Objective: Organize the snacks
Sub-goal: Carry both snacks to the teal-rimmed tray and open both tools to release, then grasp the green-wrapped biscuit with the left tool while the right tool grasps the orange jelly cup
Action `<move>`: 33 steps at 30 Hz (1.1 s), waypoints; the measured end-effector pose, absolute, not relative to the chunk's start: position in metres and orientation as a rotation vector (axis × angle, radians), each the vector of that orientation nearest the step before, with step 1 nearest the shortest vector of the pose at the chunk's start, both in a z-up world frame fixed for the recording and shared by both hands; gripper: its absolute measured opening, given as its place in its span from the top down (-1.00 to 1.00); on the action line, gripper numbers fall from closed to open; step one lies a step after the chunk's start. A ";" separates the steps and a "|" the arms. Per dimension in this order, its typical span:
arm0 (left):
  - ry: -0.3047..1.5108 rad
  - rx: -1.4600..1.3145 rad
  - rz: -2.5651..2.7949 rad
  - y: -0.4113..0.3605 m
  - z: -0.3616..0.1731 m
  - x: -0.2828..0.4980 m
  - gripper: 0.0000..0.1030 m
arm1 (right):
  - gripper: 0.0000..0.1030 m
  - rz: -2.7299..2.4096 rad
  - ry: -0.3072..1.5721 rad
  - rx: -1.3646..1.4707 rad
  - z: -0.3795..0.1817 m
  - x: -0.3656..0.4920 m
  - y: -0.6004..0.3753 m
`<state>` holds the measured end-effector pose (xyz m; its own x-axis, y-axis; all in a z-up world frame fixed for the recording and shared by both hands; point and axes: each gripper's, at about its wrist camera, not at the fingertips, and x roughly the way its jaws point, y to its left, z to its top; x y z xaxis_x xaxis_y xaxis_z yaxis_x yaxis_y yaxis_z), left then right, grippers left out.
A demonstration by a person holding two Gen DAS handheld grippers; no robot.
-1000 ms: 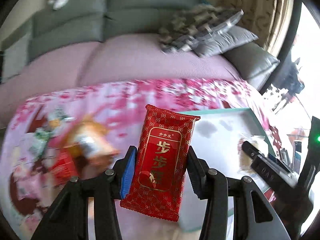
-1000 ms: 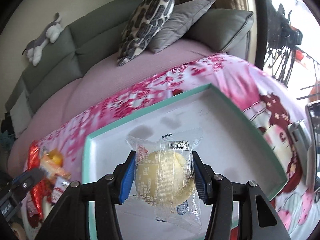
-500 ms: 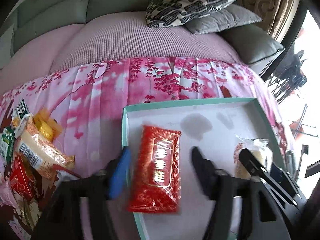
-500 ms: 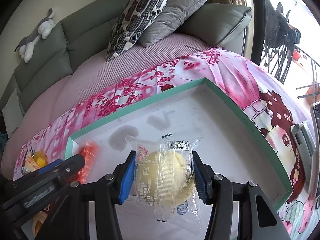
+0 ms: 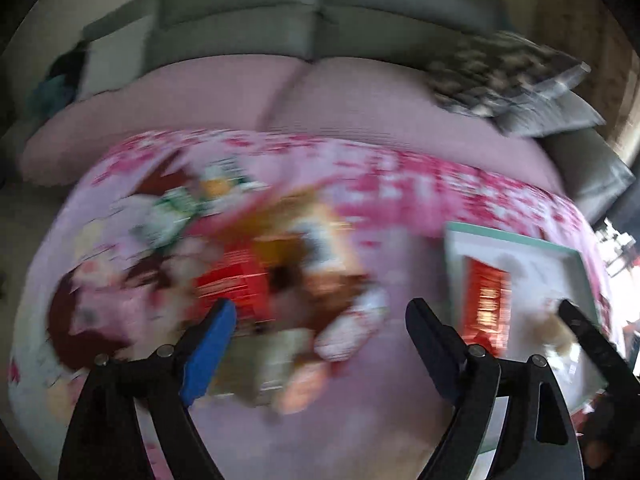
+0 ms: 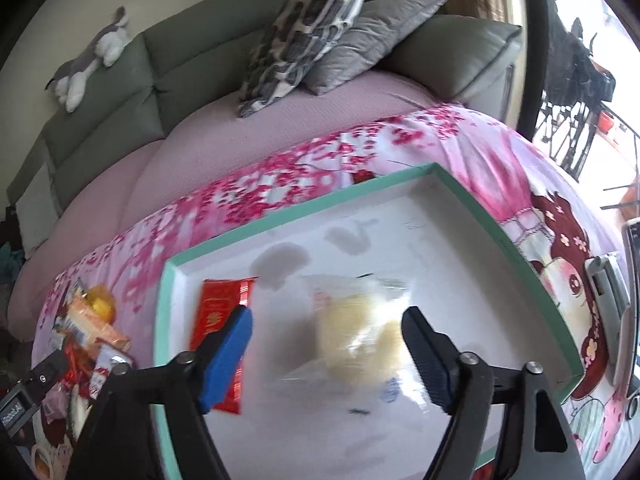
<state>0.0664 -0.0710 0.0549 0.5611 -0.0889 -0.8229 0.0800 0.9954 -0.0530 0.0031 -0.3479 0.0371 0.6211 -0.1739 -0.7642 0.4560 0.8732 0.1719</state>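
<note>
both my grippers, left gripper (image 5: 320,326) and right gripper (image 6: 326,330), just opened, released; pastry packet (image 6: 360,340) lies in the tray (image 6: 480,208); snack pile (image 5: 256,264) blurred.

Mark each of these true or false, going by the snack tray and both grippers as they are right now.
1. The red foil snack packet lies inside the shallow white tray with a teal rim. True.
2. The right gripper is clamped on the clear-wrapped pale round cake. False: its jaws have just been opening and stand apart; the cake sits between them, not pressed.
3. The left gripper holds a snack. False: its jaws have just been opening, empty, over the blurred pile of loose snacks.
4. A grey-and-white plush toy lies on the grey sofa back. True.
5. The tray holds only one item. False: it holds the packet and the cake.
</note>
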 end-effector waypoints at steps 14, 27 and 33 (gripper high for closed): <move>0.961 -0.185 0.191 0.061 0.037 0.051 -0.87 | -1.00 -0.088 0.847 0.291 0.039 0.019 -0.233; 1.007 -0.275 0.198 0.095 0.024 0.047 -0.89 | -1.00 0.042 0.913 0.217 0.022 0.023 -0.164; 1.068 -0.316 0.151 0.092 0.007 0.057 -0.89 | -1.00 0.038 0.986 0.162 0.002 0.028 -0.155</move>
<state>0.0565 0.0924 0.0067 0.4767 -0.0305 -0.8785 -0.2727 0.9450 -0.1808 0.0283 -0.1549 0.0023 0.5520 0.1055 -0.8271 0.0417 0.9872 0.1538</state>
